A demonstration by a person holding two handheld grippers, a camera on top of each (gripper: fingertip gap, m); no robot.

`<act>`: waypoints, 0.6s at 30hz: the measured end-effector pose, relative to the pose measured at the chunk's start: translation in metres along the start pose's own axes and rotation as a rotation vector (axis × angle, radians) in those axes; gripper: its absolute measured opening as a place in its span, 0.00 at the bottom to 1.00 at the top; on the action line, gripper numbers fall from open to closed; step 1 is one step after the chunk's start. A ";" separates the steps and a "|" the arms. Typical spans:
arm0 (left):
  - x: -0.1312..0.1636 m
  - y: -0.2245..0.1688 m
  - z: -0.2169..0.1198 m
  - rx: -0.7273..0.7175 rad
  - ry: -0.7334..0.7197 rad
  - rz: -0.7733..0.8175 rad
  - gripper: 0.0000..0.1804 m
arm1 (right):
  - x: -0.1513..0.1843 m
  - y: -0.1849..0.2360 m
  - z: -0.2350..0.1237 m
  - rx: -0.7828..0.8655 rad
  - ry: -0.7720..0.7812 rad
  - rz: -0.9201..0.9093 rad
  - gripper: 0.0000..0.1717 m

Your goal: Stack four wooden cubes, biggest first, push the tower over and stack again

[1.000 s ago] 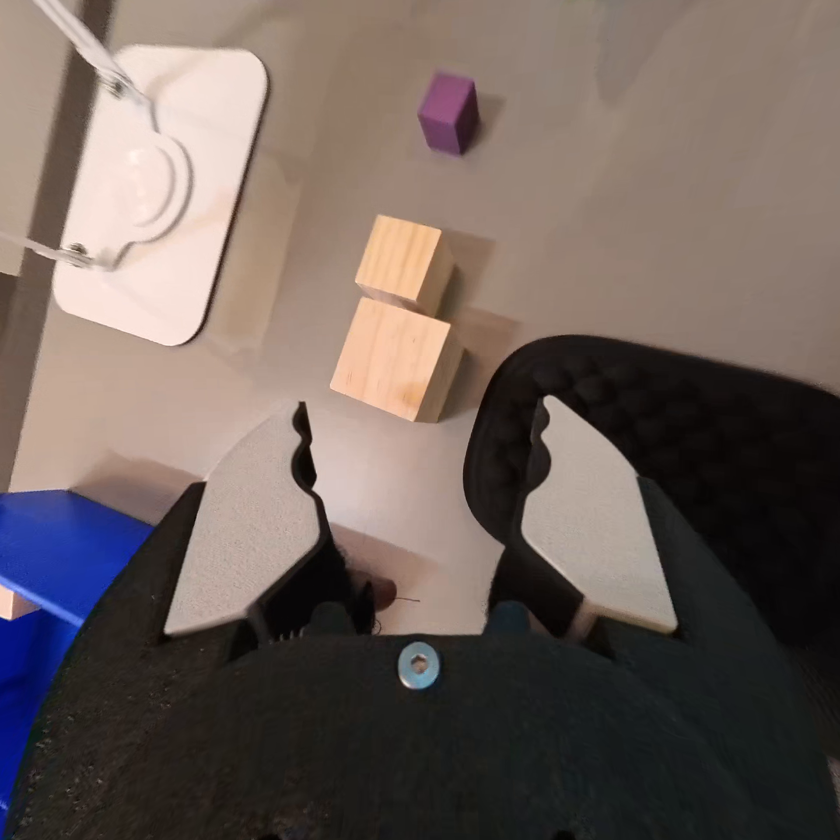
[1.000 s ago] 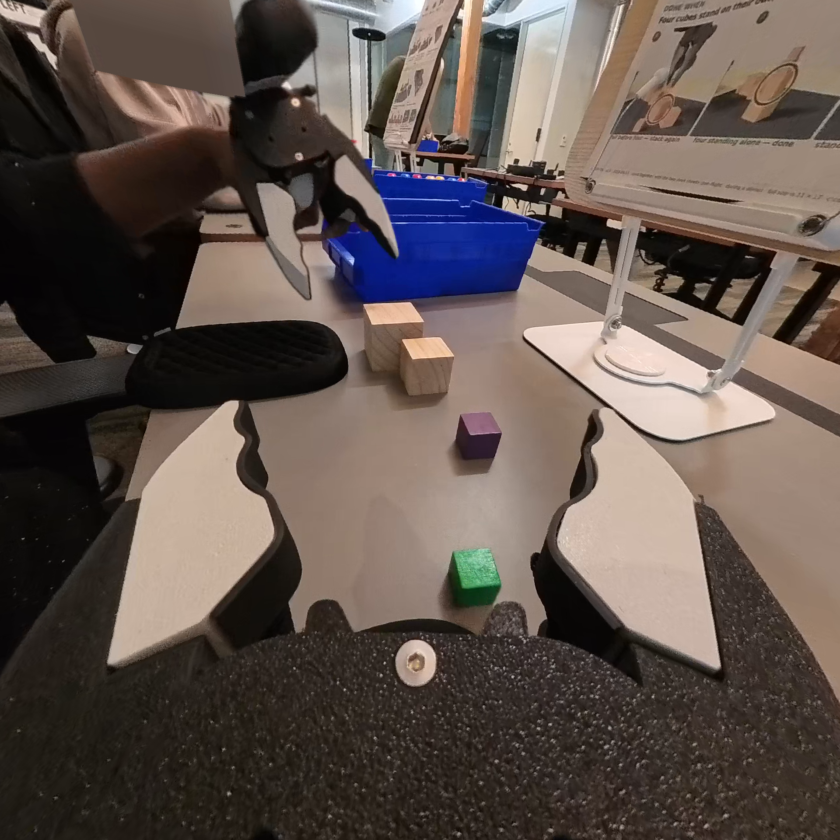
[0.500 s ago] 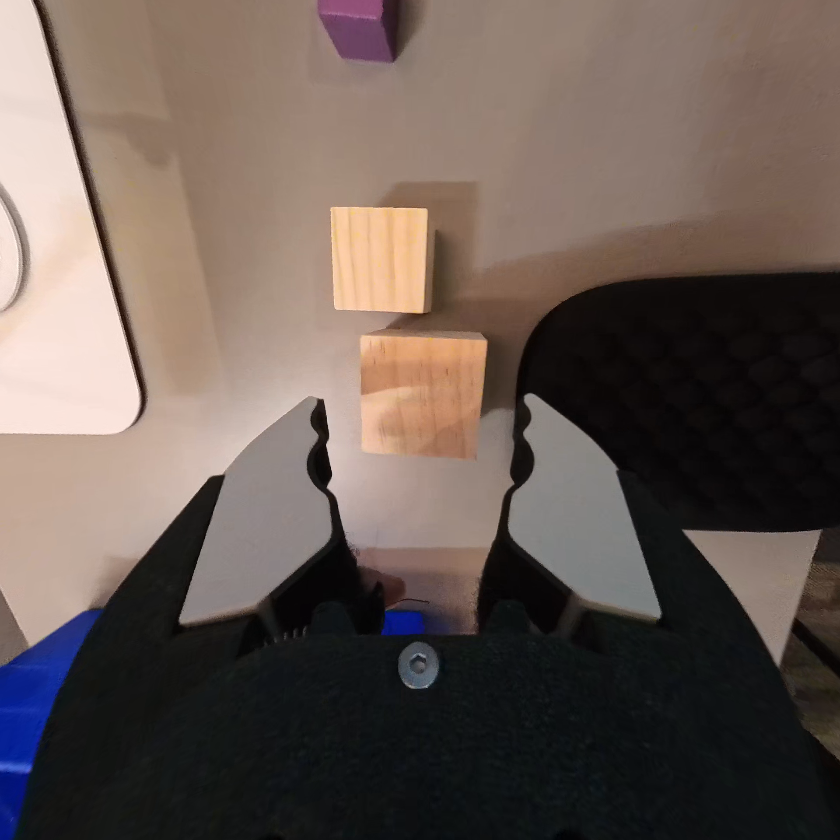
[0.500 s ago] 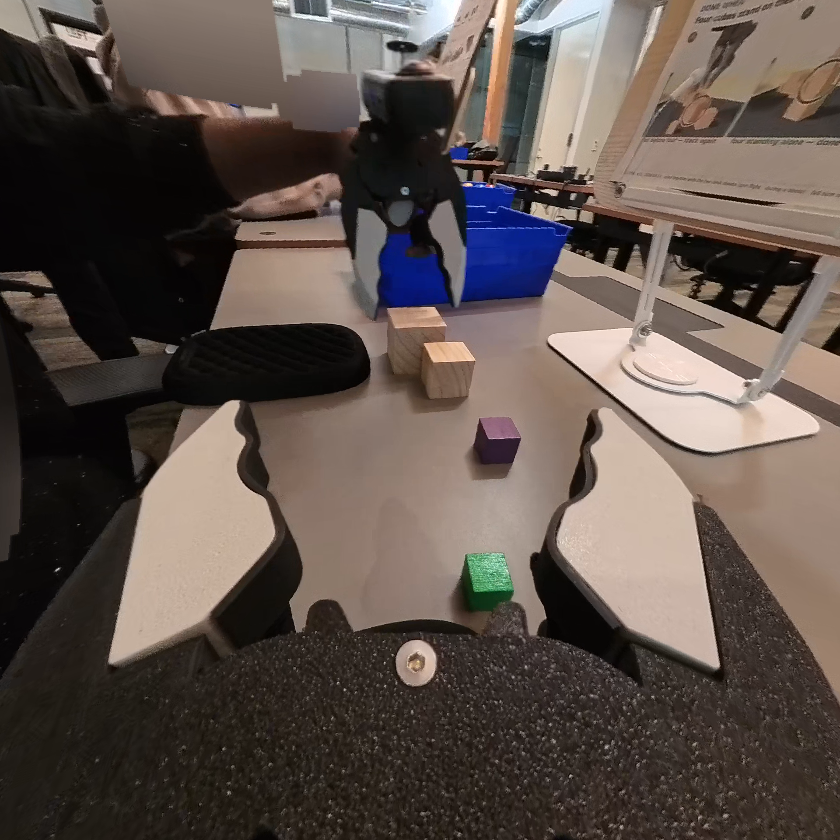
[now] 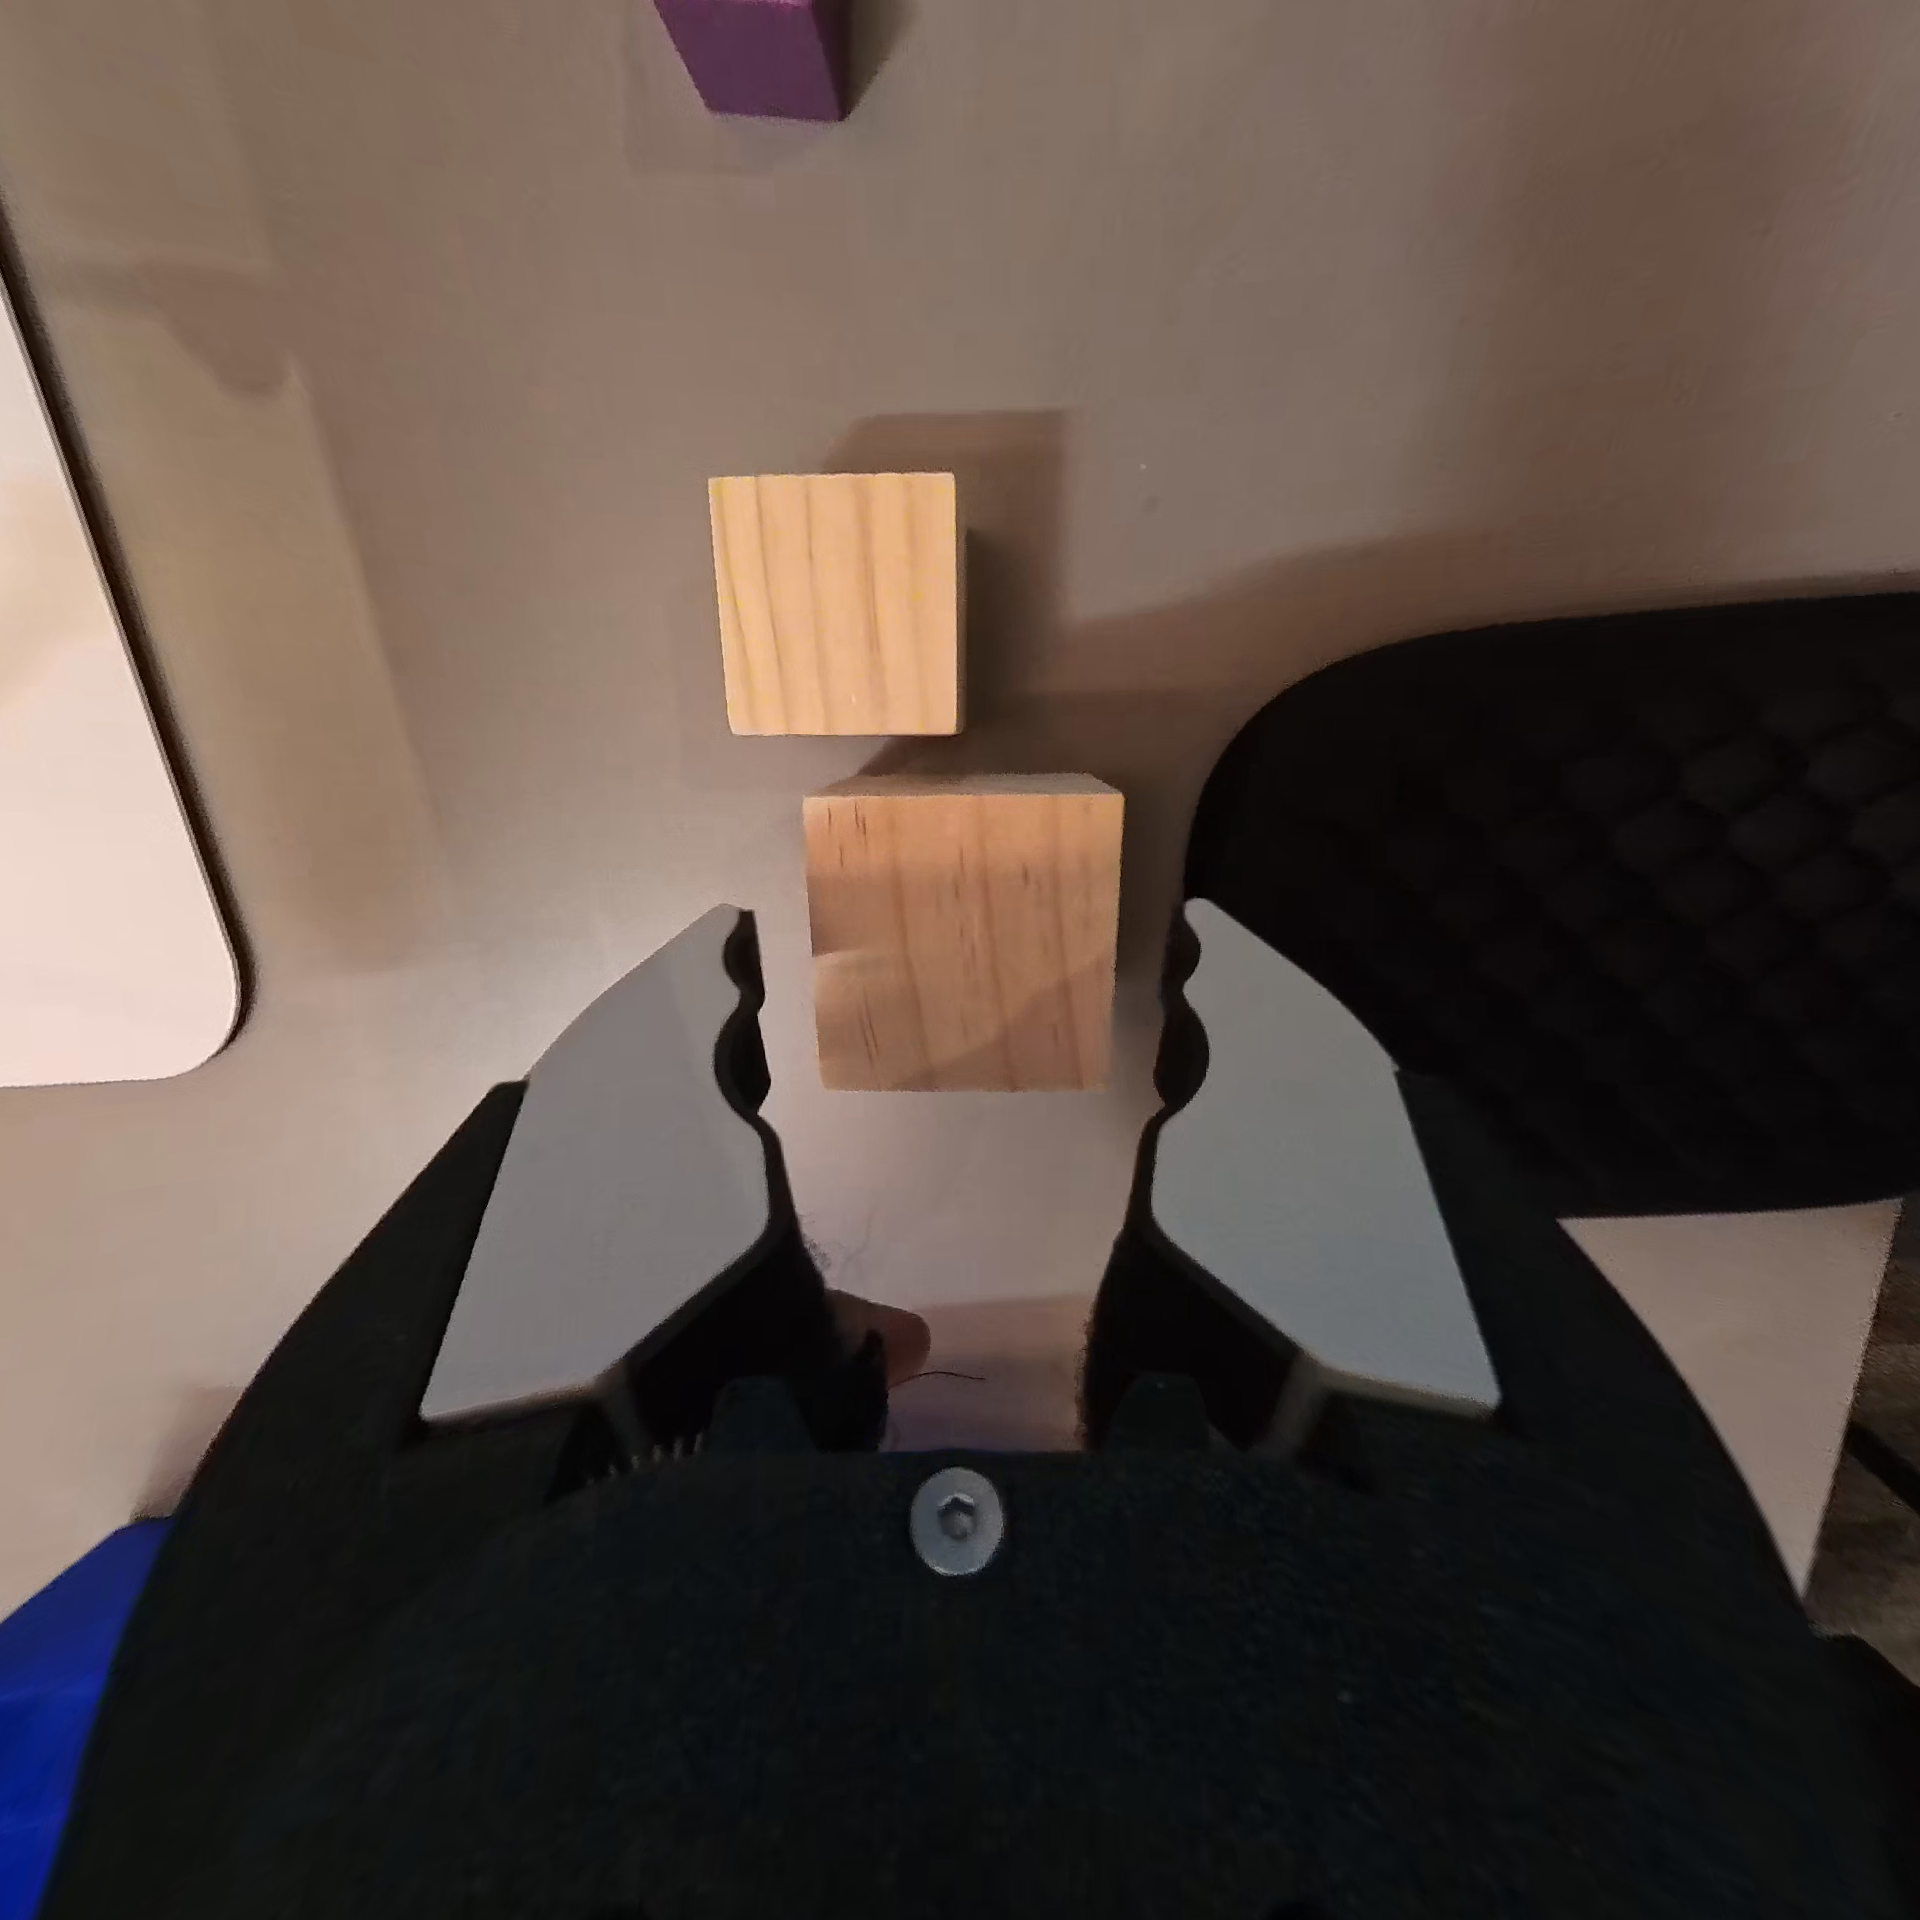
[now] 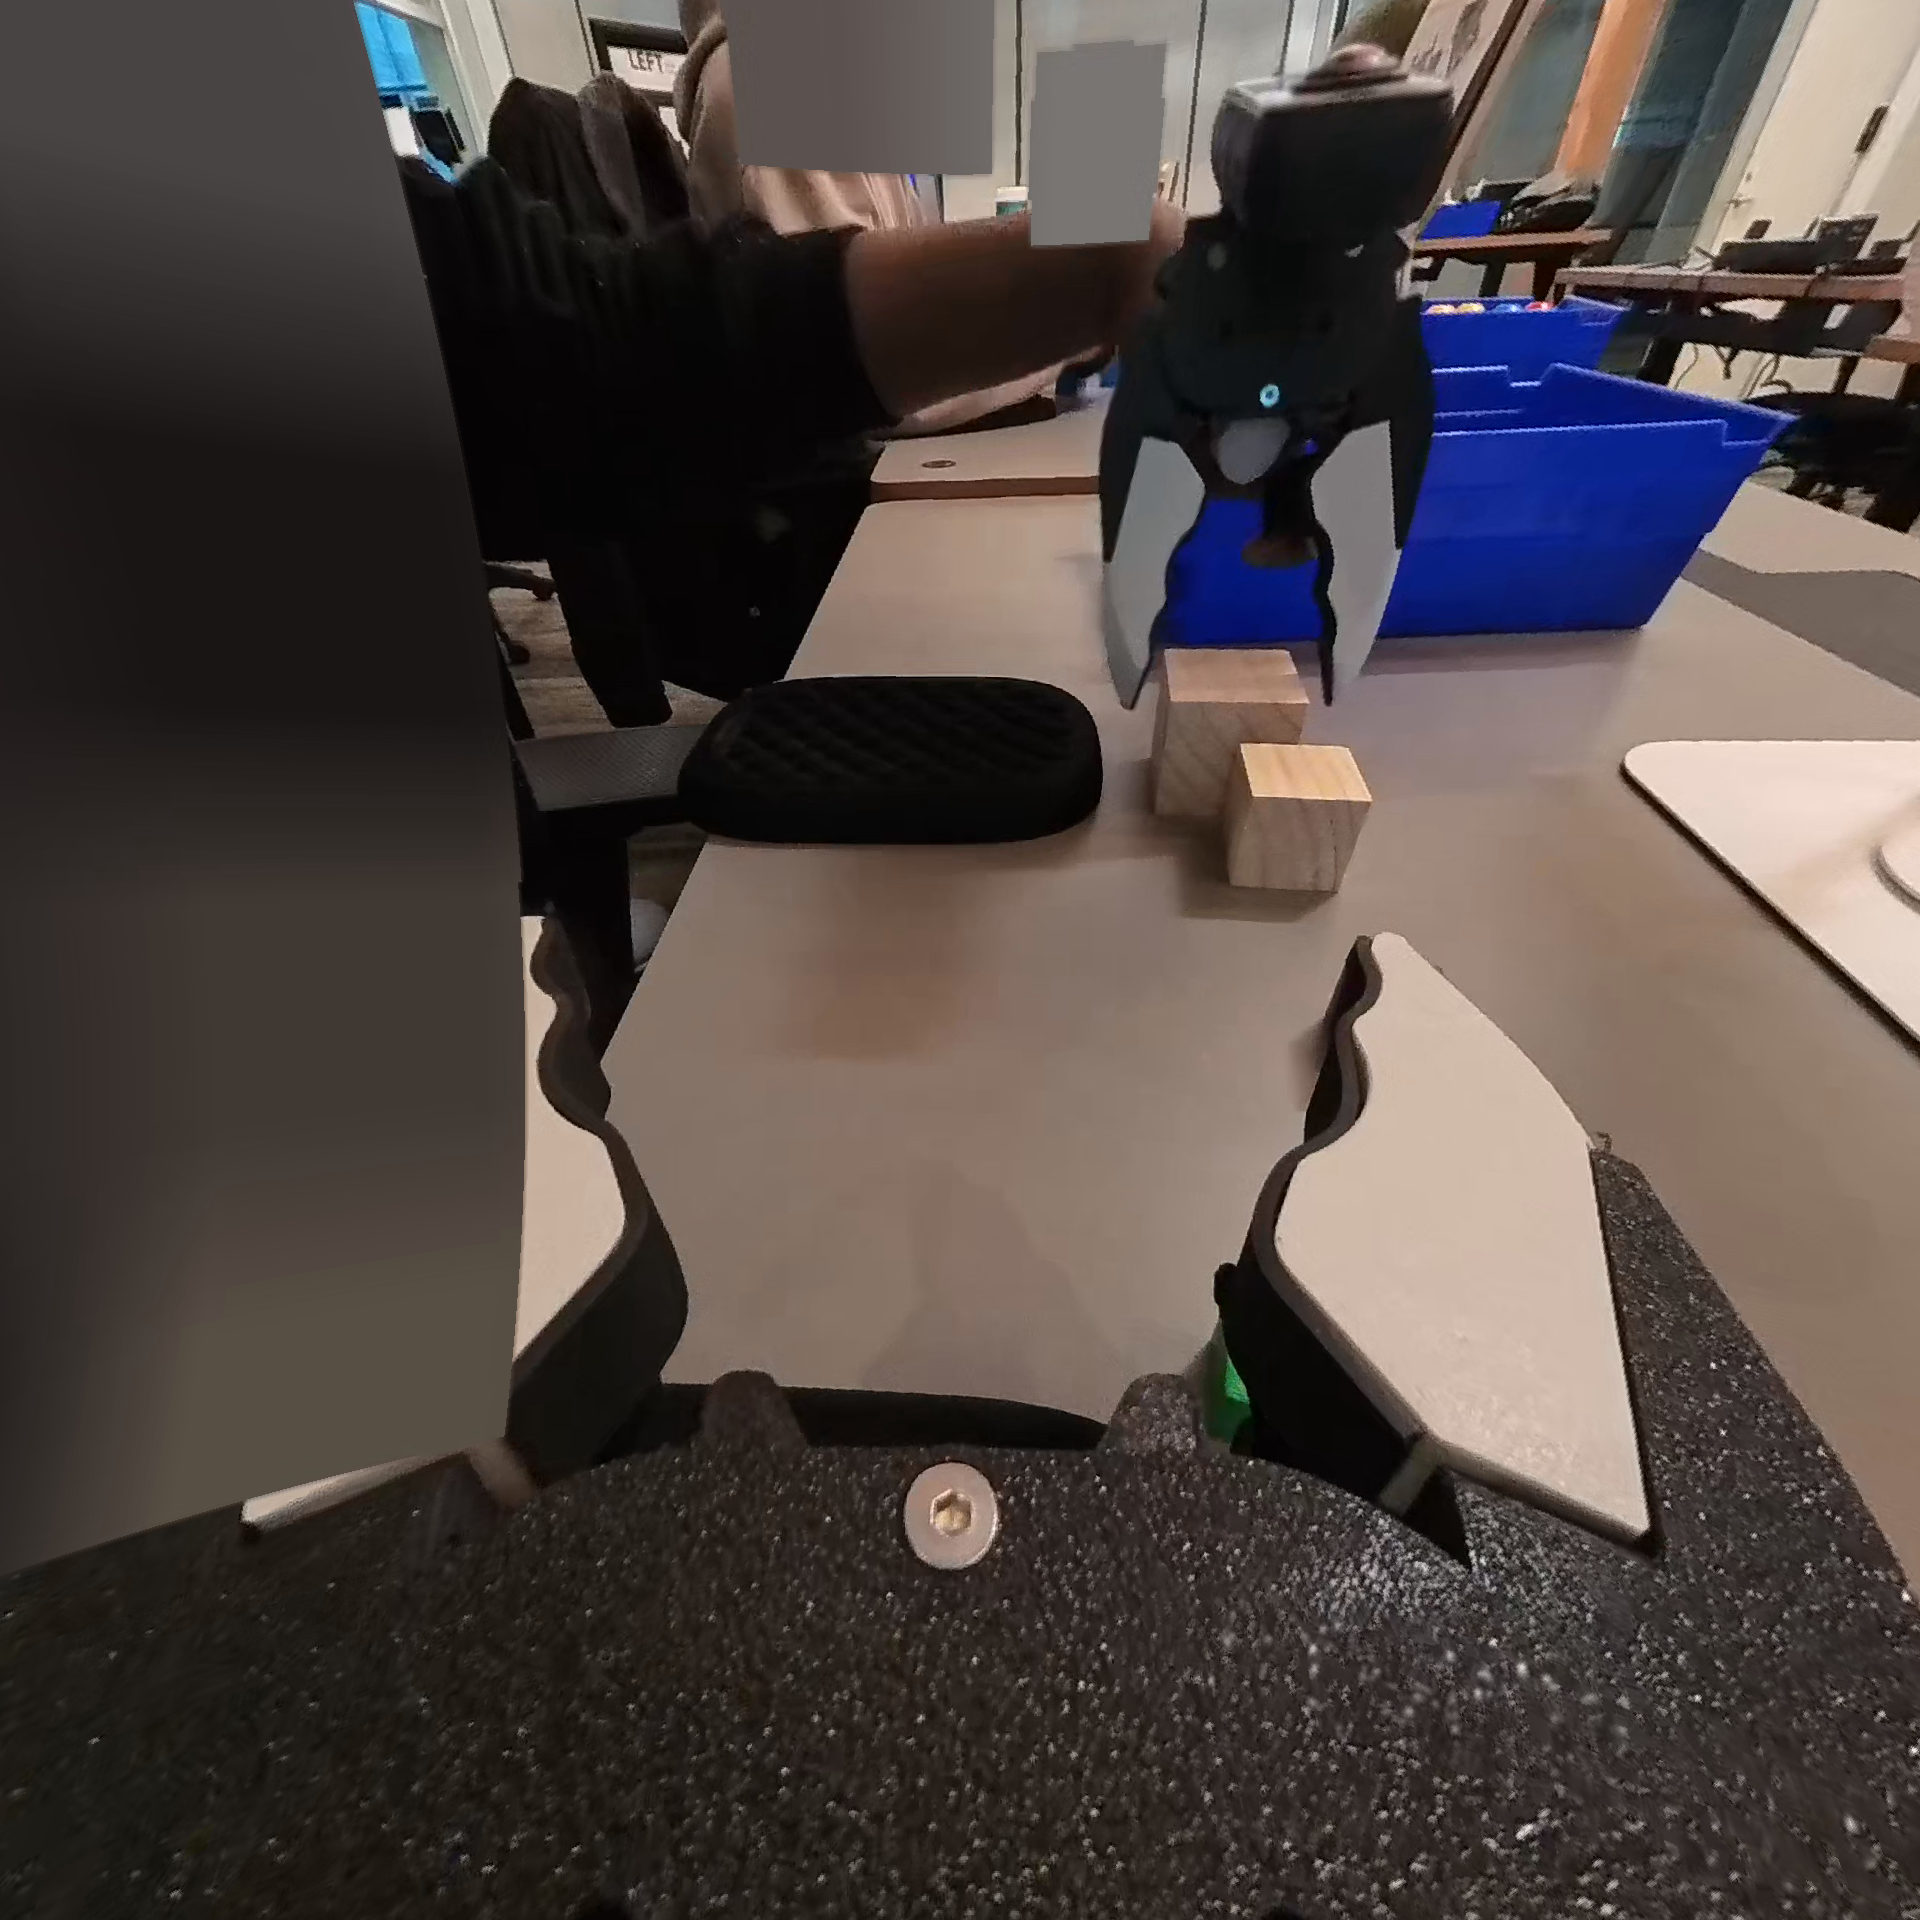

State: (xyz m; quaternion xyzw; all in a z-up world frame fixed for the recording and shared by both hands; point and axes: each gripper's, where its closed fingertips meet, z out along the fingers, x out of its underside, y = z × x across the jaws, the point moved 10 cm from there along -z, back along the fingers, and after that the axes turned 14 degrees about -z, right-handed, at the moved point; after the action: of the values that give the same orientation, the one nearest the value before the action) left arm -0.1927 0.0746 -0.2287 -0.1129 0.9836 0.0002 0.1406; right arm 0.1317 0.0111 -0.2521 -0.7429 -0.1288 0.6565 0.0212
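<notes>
Grey table (image 5: pixel 1351 312) under your left claw (image 5: pixel 961 925), spread around the upright pale square wooden cube (image 5: pixel 961 945) without touching, grain running away from you; your right claw (image 6: pixel 966 997) gapes wide, holding nothing.

Both cubes are bare wood: the larger wooden cube (image 5: pixel 961 945) shows darker grain streaks, the smaller wooden cube (image 5: pixel 836 603) is paler with fine straight grain, both unvarnished and matt. The table (image 6: pixel 935 1143) looks like smooth grey laminate with a dull sheen. The chair armrest (image 6: pixel 894 758) is black, matt, with a quilted diamond texture. The left gripper (image 5: pixel 961 997) has flat, smooth grey fingers (image 5: pixel 634 1091) on a rough, grainy black body with a shiny metal screw (image 5: pixel 956 1536). The bin (image 6: pixel 1558 520) is glossy blue plastic. The purple cube (image 5: pixel 764 52) looks painted and matt.
</notes>
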 end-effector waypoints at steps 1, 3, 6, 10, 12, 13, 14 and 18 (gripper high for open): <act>0.000 0.001 0.002 -0.008 0.003 0.003 0.38 | 0.000 0.000 0.000 0.002 0.002 0.000 0.77; 0.000 0.001 0.006 -0.004 0.035 0.015 0.32 | 0.001 -0.001 0.001 0.009 0.011 0.006 0.77; -0.003 0.000 0.003 -0.041 0.070 0.023 0.32 | 0.001 -0.001 0.001 0.015 0.014 0.015 0.77; -0.015 -0.009 -0.016 -0.102 0.026 -0.041 0.32 | 0.001 -0.002 0.001 0.016 0.020 0.018 0.77; -0.028 -0.022 -0.026 -0.103 -0.001 -0.087 0.32 | 0.001 -0.001 0.002 0.013 0.028 0.010 0.77; -0.035 -0.030 -0.028 -0.096 -0.007 -0.114 0.32 | 0.001 -0.001 0.002 0.012 0.032 0.006 0.77; -0.043 -0.039 -0.030 -0.081 -0.022 -0.127 0.32 | 0.001 0.000 0.003 0.010 0.035 0.003 0.77; -0.068 -0.067 -0.030 -0.071 -0.085 -0.145 0.32 | 0.001 0.000 0.003 0.012 0.033 0.001 0.76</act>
State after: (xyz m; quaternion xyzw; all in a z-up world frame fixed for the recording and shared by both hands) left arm -0.1222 0.0238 -0.1791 -0.1885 0.9653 0.0298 0.1780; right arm 0.1292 0.0111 -0.2536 -0.7538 -0.1241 0.6448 0.0272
